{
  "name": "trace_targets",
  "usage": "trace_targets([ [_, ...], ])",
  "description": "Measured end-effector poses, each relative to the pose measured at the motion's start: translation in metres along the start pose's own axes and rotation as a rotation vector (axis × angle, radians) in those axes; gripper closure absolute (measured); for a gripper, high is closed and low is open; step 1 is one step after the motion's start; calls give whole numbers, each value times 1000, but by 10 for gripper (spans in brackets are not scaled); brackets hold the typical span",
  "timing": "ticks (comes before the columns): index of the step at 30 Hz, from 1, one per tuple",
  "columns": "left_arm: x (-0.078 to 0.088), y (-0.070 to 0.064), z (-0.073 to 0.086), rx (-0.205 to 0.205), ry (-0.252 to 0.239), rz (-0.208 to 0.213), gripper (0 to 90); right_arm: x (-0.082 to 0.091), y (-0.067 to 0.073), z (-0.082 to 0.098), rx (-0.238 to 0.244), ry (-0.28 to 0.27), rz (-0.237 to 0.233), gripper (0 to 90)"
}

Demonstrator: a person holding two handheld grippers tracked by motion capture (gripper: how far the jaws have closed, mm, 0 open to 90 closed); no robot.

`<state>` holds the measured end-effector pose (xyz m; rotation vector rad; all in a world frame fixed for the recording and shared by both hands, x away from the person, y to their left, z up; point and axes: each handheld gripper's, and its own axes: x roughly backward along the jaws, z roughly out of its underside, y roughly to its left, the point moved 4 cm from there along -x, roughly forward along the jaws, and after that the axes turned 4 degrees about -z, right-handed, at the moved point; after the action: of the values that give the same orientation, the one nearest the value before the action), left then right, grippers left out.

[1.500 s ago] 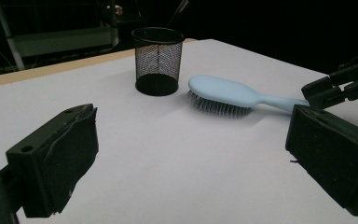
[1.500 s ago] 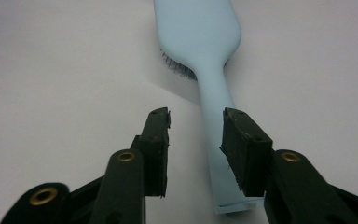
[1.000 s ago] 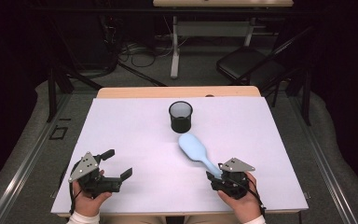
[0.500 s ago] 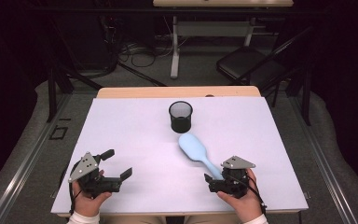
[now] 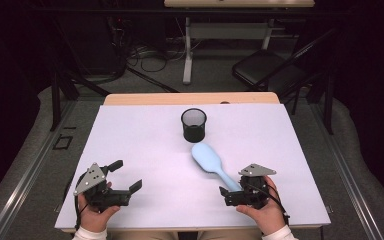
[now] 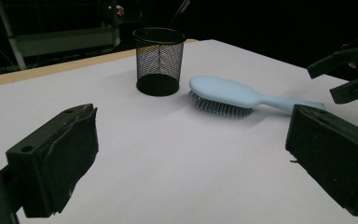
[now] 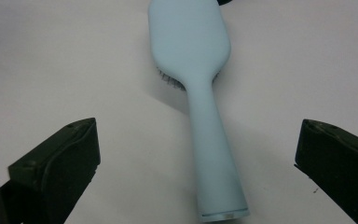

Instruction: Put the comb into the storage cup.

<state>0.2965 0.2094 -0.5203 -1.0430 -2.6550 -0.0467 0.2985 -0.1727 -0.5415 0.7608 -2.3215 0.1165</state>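
A light blue hairbrush (image 5: 208,157) lies bristles down on the white table cover, its handle pointing at my right gripper (image 5: 228,194). In the right gripper view the handle (image 7: 212,154) runs between the two jaws, which have just been opening. They now stand wide and open, clear of it on both sides. A black mesh cup (image 5: 194,125) stands upright just beyond the brush head. My left gripper (image 5: 126,174) rests open at the near left with nothing between its jaws. Its own view looks across at the cup (image 6: 159,60), the brush (image 6: 223,93) and the right gripper (image 6: 349,70).
The white cover (image 5: 130,135) spans the table, with a wooden edge (image 5: 190,98) at the far side. Beyond it stand a folding chair (image 5: 265,70) and a desk frame (image 5: 187,55) amid floor cables.
The right gripper's jaws have spread apart around the brush handle. The brush, the cup and the left gripper have stayed where they were.
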Motion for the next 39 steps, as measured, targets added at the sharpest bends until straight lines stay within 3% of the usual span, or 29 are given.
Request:
trace_targets([
  [14, 0, 0, 0, 1, 0, -4, 23, 1, -5, -10, 3, 84, -37, 0],
  [19, 0, 0, 0, 2, 0, -3, 23, -2, -8, -15, 19, 115, -24, 0],
  [27, 0, 0, 0, 2, 0, -2, 23, -5, -13, -21, 6, 132, -30, 0],
  [39, 0, 0, 0, 2, 1, -1, 23, -9, -16, -27, 24, 158, -23, 0],
])
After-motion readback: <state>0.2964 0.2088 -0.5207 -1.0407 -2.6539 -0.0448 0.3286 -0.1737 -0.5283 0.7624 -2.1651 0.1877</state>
